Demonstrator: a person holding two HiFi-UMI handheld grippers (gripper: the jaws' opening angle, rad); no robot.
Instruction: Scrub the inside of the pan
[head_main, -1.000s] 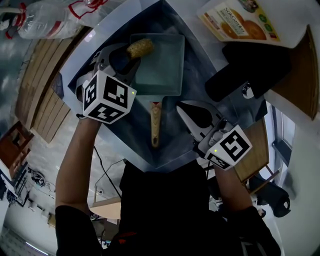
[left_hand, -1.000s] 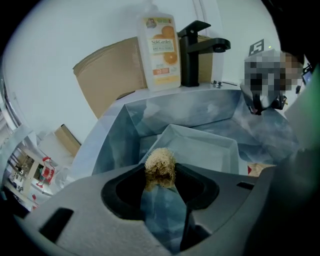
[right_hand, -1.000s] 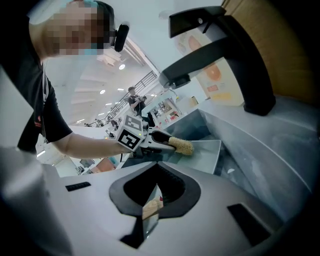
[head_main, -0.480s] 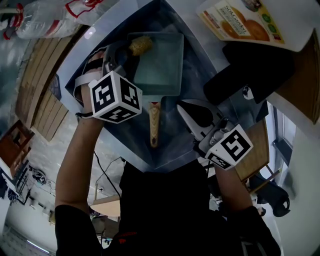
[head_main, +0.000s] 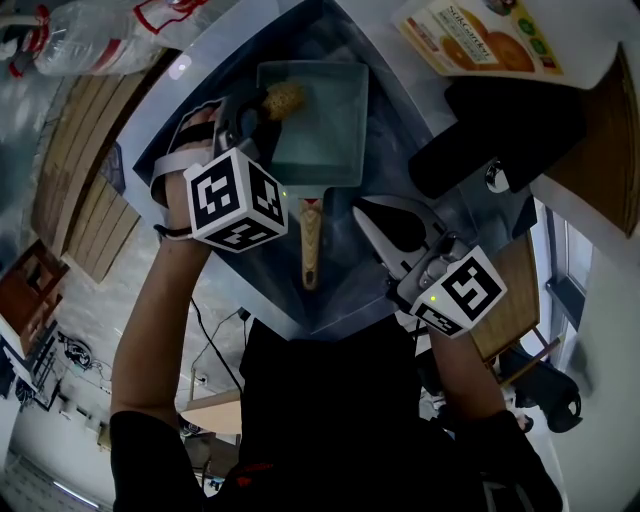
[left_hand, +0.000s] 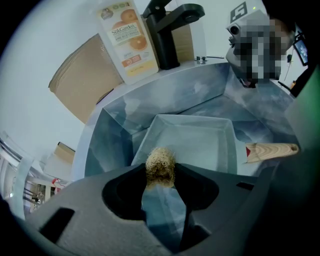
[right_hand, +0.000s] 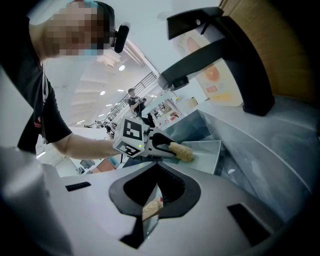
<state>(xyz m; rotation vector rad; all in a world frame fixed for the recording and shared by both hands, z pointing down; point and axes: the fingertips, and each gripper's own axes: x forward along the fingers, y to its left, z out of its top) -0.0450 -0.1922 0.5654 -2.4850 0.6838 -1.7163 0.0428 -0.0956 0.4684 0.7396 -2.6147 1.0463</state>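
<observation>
A pale teal rectangular pan (head_main: 325, 135) with a wooden handle (head_main: 311, 245) lies in the sink. My left gripper (head_main: 262, 108) is shut on a yellowish fibre scrubber (head_main: 284, 99), which sits just inside the pan's left rim. In the left gripper view the scrubber (left_hand: 160, 165) is pinched between the dark jaws above the pan (left_hand: 200, 145). My right gripper (head_main: 362, 218) hangs to the right of the handle with its jaws together and nothing in them. The right gripper view shows the scrubber (right_hand: 181, 151) and pan (right_hand: 207, 152) beyond my right gripper (right_hand: 152, 197).
A black faucet (head_main: 500, 140) stands at the sink's right rim, with an orange-printed carton (head_main: 480, 40) behind it. A plastic bottle (head_main: 90, 40) lies at the far left on wooden slats. Steep sink walls (left_hand: 115, 130) surround the pan.
My left gripper has swung a little to the right and turned, while the scrubber stays near the pan's left rim. The right gripper has not moved.
</observation>
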